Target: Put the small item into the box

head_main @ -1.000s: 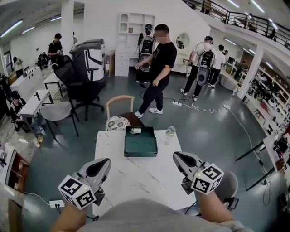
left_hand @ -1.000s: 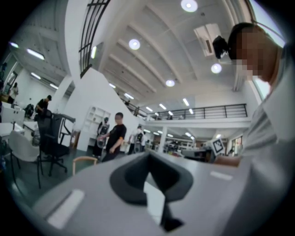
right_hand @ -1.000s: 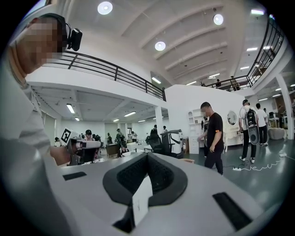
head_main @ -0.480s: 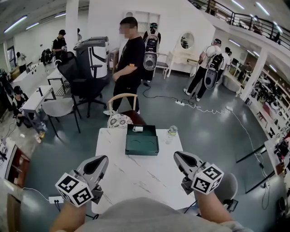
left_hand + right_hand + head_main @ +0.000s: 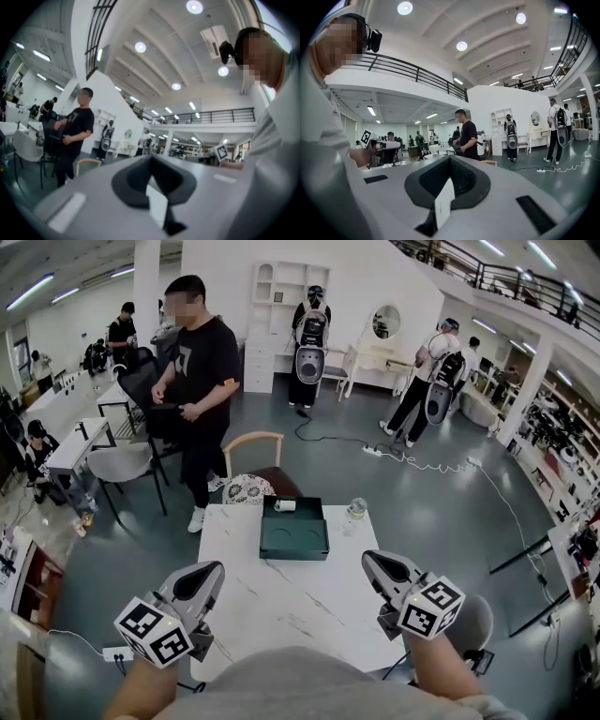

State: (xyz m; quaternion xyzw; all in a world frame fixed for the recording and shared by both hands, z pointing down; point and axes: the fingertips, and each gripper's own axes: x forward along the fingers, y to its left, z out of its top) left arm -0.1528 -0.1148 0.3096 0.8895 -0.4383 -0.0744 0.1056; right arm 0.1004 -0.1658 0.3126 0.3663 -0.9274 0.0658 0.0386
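A dark green box (image 5: 292, 538) stands open at the far middle of the white marble table (image 5: 281, 606). A small white item (image 5: 284, 505) lies at the box's far end; whether it is inside or just behind I cannot tell. My left gripper (image 5: 214, 569) hovers over the table's near left, jaws shut and empty. My right gripper (image 5: 371, 561) hovers over the near right, also shut and empty. Both are well short of the box. In the left gripper view the left gripper (image 5: 151, 160) points out level over the room; in the right gripper view so does the right gripper (image 5: 450, 159).
A clear jar (image 5: 353, 510) stands just right of the box. A wooden chair with a patterned cushion (image 5: 247, 490) is tucked at the table's far side. A person in black (image 5: 199, 371) stands beyond the far left corner. A grey stool (image 5: 474, 622) sits by my right.
The person in black has walked from behind the table toward the left. Both grippers have held still, and the box and the item have not moved.
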